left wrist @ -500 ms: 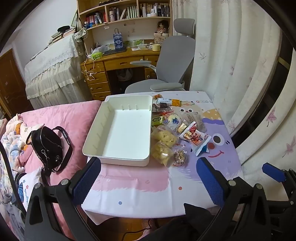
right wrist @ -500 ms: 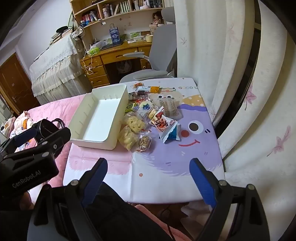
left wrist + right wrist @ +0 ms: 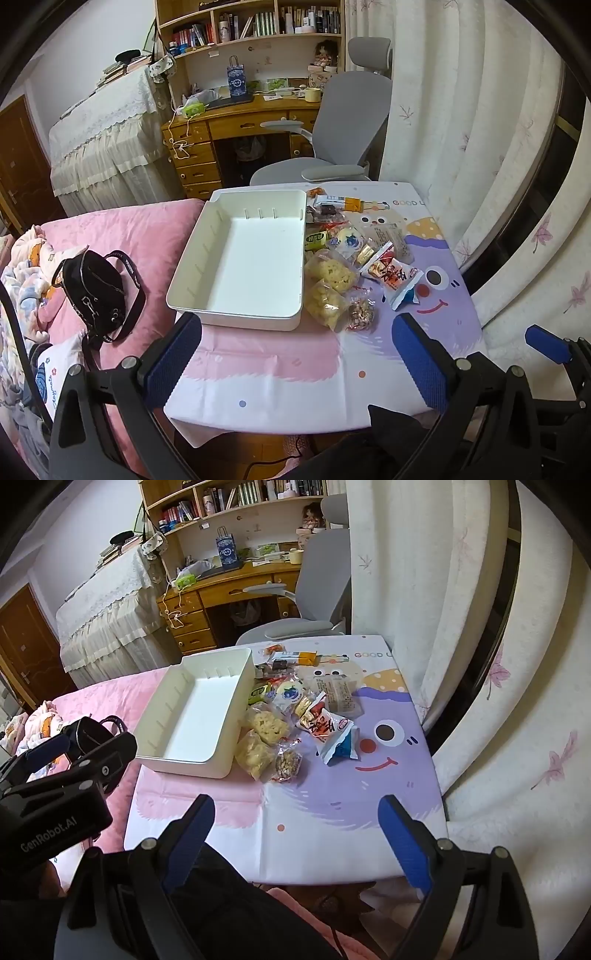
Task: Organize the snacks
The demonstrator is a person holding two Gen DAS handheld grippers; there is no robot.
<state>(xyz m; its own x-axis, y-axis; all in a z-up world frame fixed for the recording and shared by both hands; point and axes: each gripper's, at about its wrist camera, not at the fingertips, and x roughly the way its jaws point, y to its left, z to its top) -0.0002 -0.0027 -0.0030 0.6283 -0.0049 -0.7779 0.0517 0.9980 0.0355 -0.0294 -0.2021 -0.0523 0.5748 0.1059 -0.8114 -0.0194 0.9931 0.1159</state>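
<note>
Sitting on the left half of a small table covered with a cartoon-print cloth, a white tray holds nothing; short divider ribs line its inner walls. Touching its right wall is the pile of snacks: two clear bags of pale yellow puffs, a small twist-wrapped brown sweet, a red-and-white packet lying further right, a blue-and-white pack and several smaller wrappers toward the far edge. Both grippers hang over the near edge of the table, well apart from tray and snacks. The left gripper has its blue-padded jaws spread wide with nothing between them, and the right gripper is likewise wide apart and holding nothing. A black handbag lies on the pink bed left of the table, and a grey office chair stands just behind it.
</note>
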